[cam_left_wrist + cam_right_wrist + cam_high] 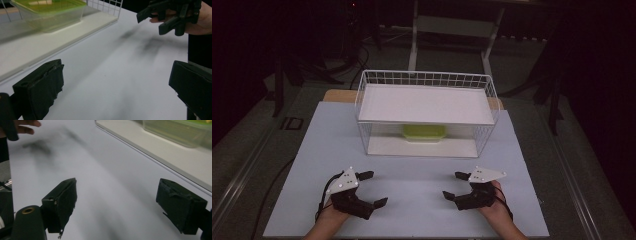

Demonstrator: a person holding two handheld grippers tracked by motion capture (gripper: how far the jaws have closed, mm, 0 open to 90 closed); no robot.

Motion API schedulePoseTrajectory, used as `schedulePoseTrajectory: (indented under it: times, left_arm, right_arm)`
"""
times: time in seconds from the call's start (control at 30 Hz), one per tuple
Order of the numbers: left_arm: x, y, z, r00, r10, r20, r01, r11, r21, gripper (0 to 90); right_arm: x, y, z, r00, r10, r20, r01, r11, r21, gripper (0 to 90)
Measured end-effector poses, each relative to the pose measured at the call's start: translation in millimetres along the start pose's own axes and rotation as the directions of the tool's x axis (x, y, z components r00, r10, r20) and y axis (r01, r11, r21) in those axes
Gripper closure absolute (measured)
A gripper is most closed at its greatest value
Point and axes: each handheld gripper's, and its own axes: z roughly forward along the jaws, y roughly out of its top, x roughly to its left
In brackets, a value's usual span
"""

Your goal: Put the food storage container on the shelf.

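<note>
While the green-lidded container [424,133] sits untouched on the lower shelf of the white wire basket rack [364,107], under its upper white shelf board [427,104] and toward the back of the table [412,200], you hold both grippers low over the bare near half of the tabletop, well apart from it. Seen from the left gripper view, the container [50,12] is a clear tub with a yellow-green lid, resting flat on the shelf panel just inside the rack's open front. Judging by this, the work stands at its opening step: the reach has not begun and nothing is gripped. The next move probably calls for you to carry a gripper forward, level with the lower shelf, and enter beneath the upper board without striking the wire sides. Your left gripper [371,189] has its jaws spread wide, holding nothing and touching nothing. Your right gripper [454,185] also stands wide apart and empty, its jaws turned inward toward the left one across the white surface.
</note>
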Motion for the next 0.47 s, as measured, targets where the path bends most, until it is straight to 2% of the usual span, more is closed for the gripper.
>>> schedulePoseTrajectory:
  times: [0.03, 0.13, 0.37, 0.47]
  left_arm:
    - [1.3, -0.4, -0.6, 0.9998, 0.016, -0.008, -0.016, 0.9999, 0.002, 0.2]
    - [4.3, -1.4, -1.4, 0.9998, 0.013, -0.018, -0.013, 0.9999, -0.003, 0.2]
    - [4.9, -2.2, -0.3, 0.9999, -0.001, -0.013, 0.001, 1.0, -0.003, 0.2]
    - [2.4, -1.4, 1.1, 1.0, 0.001, -0.004, -0.001, 1.0, -0.002, 0.2]
  right_arm:
    - [0.8, 0.0, 1.1, 1.0, -0.008, -0.003, 0.008, 1.0, -0.005, 16.9]
    - [1.8, -0.5, 3.7, 0.9992, -0.041, 0.004, 0.041, 0.999, -0.003, 16.9]
    - [0.9, 0.2, 2.3, 0.9992, -0.039, -0.01, 0.038, 0.999, -0.026, 17.1]
    - [1.4, 1.3, 0.8, 0.9989, -0.03, -0.035, 0.029, 0.999, -0.04, 17.0]
